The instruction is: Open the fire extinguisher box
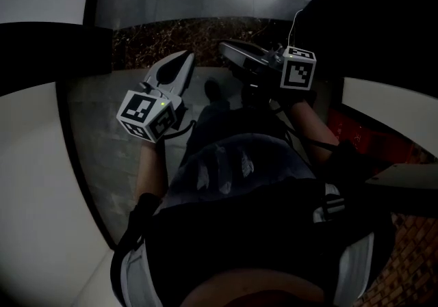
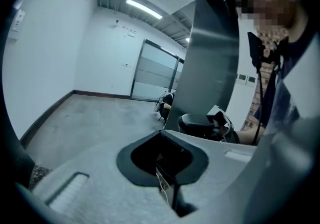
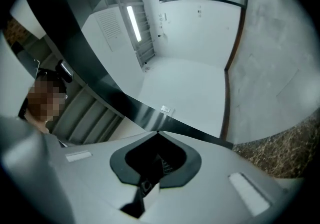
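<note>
In the head view, my left gripper (image 1: 183, 61) is held out over the grey floor with its jaws together and nothing between them. My right gripper (image 1: 227, 47) is beside it, a little farther forward, and is also shut and empty. A red recess (image 1: 350, 136), probably the fire extinguisher box, shows low at the right behind a pale panel (image 1: 393, 104); neither gripper touches it. In the left gripper view the left gripper's tips (image 2: 162, 131) meet in front of a brushed-steel panel (image 2: 210, 63). In the right gripper view the right gripper's tips (image 3: 157, 132) meet under a steel edge (image 3: 107, 86).
A dark speckled stone strip (image 1: 171, 39) runs along the foot of the far wall. A pale wall (image 1: 34, 182) curves along the left. The person's dark clothing (image 1: 246, 230) fills the lower middle. An open grey floor (image 2: 95, 118) leads to glass doors (image 2: 155, 71).
</note>
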Demonstrator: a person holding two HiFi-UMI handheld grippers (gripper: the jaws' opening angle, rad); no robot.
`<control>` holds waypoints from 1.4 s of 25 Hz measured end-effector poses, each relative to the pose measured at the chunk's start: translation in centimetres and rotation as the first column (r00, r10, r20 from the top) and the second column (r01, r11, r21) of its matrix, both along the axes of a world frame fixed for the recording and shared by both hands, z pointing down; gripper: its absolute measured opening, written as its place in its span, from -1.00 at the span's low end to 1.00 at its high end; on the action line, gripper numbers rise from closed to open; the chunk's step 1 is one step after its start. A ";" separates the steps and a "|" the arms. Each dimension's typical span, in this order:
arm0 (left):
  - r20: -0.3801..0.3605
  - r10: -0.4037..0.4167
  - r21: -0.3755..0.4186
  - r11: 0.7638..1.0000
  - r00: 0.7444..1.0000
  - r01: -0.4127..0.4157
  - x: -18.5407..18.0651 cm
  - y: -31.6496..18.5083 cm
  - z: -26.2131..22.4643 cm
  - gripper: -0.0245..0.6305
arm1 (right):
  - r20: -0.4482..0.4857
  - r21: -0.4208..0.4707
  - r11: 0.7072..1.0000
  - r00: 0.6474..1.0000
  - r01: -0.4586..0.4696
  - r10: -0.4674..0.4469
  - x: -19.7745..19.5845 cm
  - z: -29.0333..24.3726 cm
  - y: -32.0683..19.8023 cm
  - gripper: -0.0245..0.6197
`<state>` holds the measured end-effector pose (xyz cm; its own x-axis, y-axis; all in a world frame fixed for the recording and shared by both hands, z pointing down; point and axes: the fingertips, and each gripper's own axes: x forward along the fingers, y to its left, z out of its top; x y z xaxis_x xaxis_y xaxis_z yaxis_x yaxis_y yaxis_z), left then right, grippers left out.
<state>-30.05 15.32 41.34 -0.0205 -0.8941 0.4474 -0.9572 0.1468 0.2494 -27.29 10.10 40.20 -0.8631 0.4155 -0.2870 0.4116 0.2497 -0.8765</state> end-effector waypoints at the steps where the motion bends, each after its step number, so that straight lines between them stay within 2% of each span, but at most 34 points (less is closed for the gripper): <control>1: 0.008 0.002 0.013 1.000 1.000 -0.002 -0.5 -0.4 -0.3 -0.92 | -0.004 0.050 0.999 1.000 -0.015 0.015 -0.4 -0.1 -0.3 -0.92; 3: 0.046 0.009 0.028 1.000 0.999 -0.011 -1.5 -1.0 -0.7 -0.92 | -0.023 0.207 0.976 0.997 -0.063 0.070 -1.3 0.1 -1.0 -0.92; 4: 0.060 0.015 0.032 0.999 0.998 -0.017 -2.1 -1.2 -0.7 -0.92 | -0.030 0.310 0.947 0.995 -0.080 0.094 -1.7 0.4 -1.3 -0.92; 6: 0.072 0.016 0.038 0.999 0.997 -0.019 -3.5 -1.1 -0.4 -0.92 | -0.029 0.514 0.855 0.995 -0.067 0.095 -2.7 0.8 -1.2 -0.92; 8: 0.057 -0.022 0.045 0.999 0.998 0.019 -6.0 -0.5 -0.2 -0.92 | -0.020 0.647 0.762 0.999 -0.022 0.045 -4.2 0.6 -0.3 -0.92; 10: -0.021 -0.082 0.063 0.995 0.996 0.083 -9.1 0.3 -0.2 -0.92 | -0.010 0.703 0.711 0.999 -0.017 0.033 -6.3 -0.2 0.0 -0.92; 12: -0.112 -0.127 0.102 0.985 0.986 0.139 -12.2 1.7 -0.9 -0.92 | -0.012 0.730 0.683 0.999 -0.016 0.037 -8.6 -1.1 0.3 -0.92; 14: -0.138 -0.153 0.120 0.978 0.979 0.170 -15.3 3.5 -1.2 -0.92 | -0.024 0.743 0.669 0.999 -0.008 0.038 -10.9 -2.0 1.2 -0.92; 16: -0.135 -0.162 0.121 0.976 0.977 0.179 -18.0 4.9 -0.9 -0.92 | -0.027 0.718 0.696 0.997 -0.030 0.070 -13.1 -2.8 1.5 -0.92; 19: -0.159 -0.134 0.135 0.978 0.978 0.156 -20.8 4.7 -0.1 -0.92 | -0.048 0.624 0.771 0.978 -0.128 0.201 -15.9 -3.0 -0.3 -0.92; 21: -0.169 -0.099 0.141 0.982 0.981 0.124 -21.7 4.0 0.5 -0.92 | -0.093 0.559 0.809 0.956 -0.182 0.279 -17.0 -2.5 -1.4 -0.92; 24: -0.186 -0.058 0.137 0.987 0.981 0.084 -21.1 3.3 1.3 -0.92 | -0.162 0.488 0.852 0.940 -0.188 0.300 -17.2 -0.6 -1.6 -0.92; 28: -0.194 -0.021 0.114 0.993 0.981 0.044 -20.1 -0.2 1.7 -0.92 | -0.196 0.456 0.866 0.926 -0.205 0.322 -16.2 1.1 -3.9 -0.92; 30: -0.199 -0.019 0.115 0.992 0.980 0.043 -19.7 -2.9 1.3 -0.92 | -0.183 0.462 0.861 0.927 -0.211 0.326 -15.4 1.2 -5.7 -0.92; 32: -0.174 -0.037 0.129 0.990 0.984 0.060 -19.9 -5.9 0.7 -0.92 | -0.140 0.448 0.863 0.935 -0.234 0.326 -14.9 0.8 -7.9 -0.92; 35: -0.098 -0.047 0.156 0.986 0.994 0.062 -19.6 -10.0 -0.7 -0.92 | -0.045 0.328 0.907 0.955 -0.264 0.294 -14.1 -1.2 -11.0 -0.92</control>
